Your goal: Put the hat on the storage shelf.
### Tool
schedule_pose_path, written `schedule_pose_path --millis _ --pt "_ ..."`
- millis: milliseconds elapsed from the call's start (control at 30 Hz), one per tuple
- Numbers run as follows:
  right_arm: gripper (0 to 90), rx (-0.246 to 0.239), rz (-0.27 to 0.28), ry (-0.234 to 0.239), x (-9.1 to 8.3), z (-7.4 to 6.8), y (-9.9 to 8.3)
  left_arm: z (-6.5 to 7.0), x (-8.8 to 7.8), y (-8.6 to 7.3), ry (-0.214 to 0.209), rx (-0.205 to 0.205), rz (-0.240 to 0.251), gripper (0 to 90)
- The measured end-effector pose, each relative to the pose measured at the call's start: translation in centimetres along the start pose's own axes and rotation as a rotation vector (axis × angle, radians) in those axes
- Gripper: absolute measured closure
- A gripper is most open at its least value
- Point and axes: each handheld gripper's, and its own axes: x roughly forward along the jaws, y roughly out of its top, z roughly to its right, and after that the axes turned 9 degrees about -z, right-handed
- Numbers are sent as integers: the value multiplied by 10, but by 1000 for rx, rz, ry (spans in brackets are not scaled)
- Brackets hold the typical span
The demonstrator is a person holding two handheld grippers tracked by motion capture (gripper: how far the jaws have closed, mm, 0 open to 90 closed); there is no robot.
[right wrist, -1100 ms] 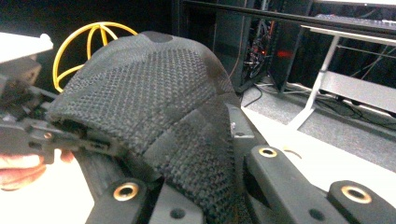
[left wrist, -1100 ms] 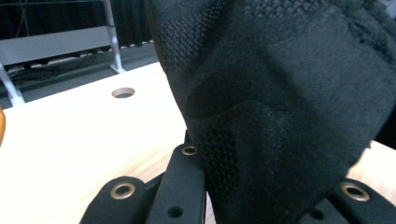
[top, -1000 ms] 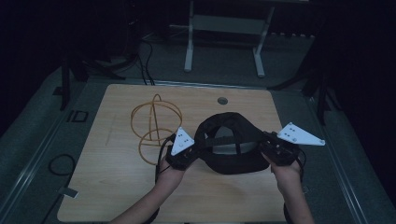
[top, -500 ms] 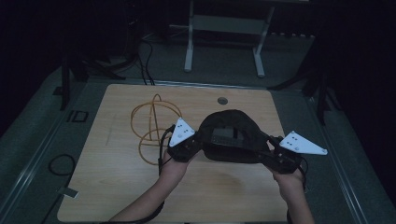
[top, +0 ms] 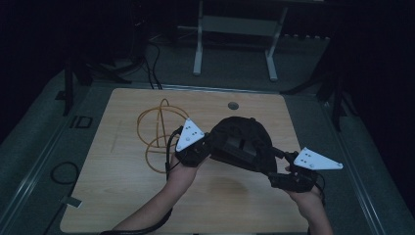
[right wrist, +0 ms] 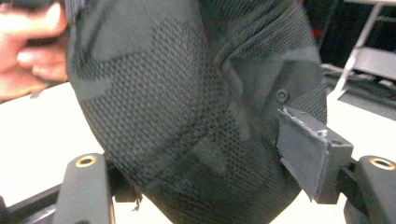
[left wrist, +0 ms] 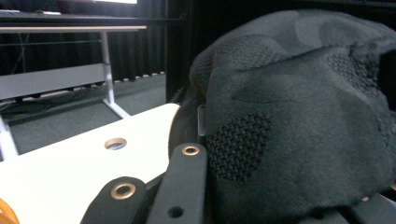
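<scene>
A black mesh fabric cap (top: 240, 142) hangs between my two grippers over the middle of the wooden table (top: 117, 176). My left gripper (top: 196, 149) grips its left edge, and my right gripper (top: 288, 175) holds its lower right edge, nearer the person. In the left gripper view the cap (left wrist: 299, 121) bulges over the black jaws of the left gripper (left wrist: 280, 207). In the right gripper view the cap (right wrist: 187, 107) sits between the jaws of the right gripper (right wrist: 201, 186), and one pad (right wrist: 310, 156) presses its side. The person's other hand (right wrist: 28, 46) shows behind it.
An orange cable loop (top: 156, 129) lies on the table left of the cap, close to the left gripper. A round hole (top: 233, 105) sits near the table's far edge. A white desk frame (top: 235, 29) stands on the dark floor beyond the table.
My right gripper has moved toward the person and to the right, pulling the cap's right side down and stretching it slantwise. The left gripper has shifted slightly.
</scene>
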Motion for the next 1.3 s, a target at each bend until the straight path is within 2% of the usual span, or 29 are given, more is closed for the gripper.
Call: schedule_pose_path --millis 133,167,300,333,467,500,600,700,767,800,900,1000,1167,1300 --pt "253 -35 -45 10 -1 -4 -8 0 -1 1 -19 -3 5 890" --pt "253 -42 -49 10 -2 -5 -11 0 -2 2 -9 5 10 890" --pt "251 -42 -58 32 -9 -5 -19 -1 -5 4 -30 -8 19 890" --pt "252 -49 -61 36 -11 -5 -20 -1 -6 4 -27 -6 25 890" --pt "257 -71 -66 69 -26 -2 -25 -4 -9 4 -53 -5 31 890" --pt "264 -77 -65 67 -30 -1 -25 -4 -9 4 -47 -3 34 890" --pt "287 -90 -45 87 -43 2 -23 -7 -9 0 -49 -10 23 890" --pt "296 -104 -29 90 -54 5 -21 -10 -8 -4 -83 -9 22 890" --pt "310 -114 -27 66 -60 7 -19 -10 -8 -7 -113 16 21 889" --pt "312 -117 -29 56 -61 9 -17 -10 -8 -8 -142 21 20 889" --pt "329 -129 -26 48 -64 14 -11 -11 -7 -10 -206 42 -9 888" --pt "338 -146 -22 56 -62 16 -1 -12 -7 -14 -248 88 -31 889" --pt "362 -212 -21 103 -55 10 17 -11 -9 -19 -300 161 -53 889" --pt "384 -272 -47 157 -44 0 29 -13 -12 -19 -343 171 -49 888"
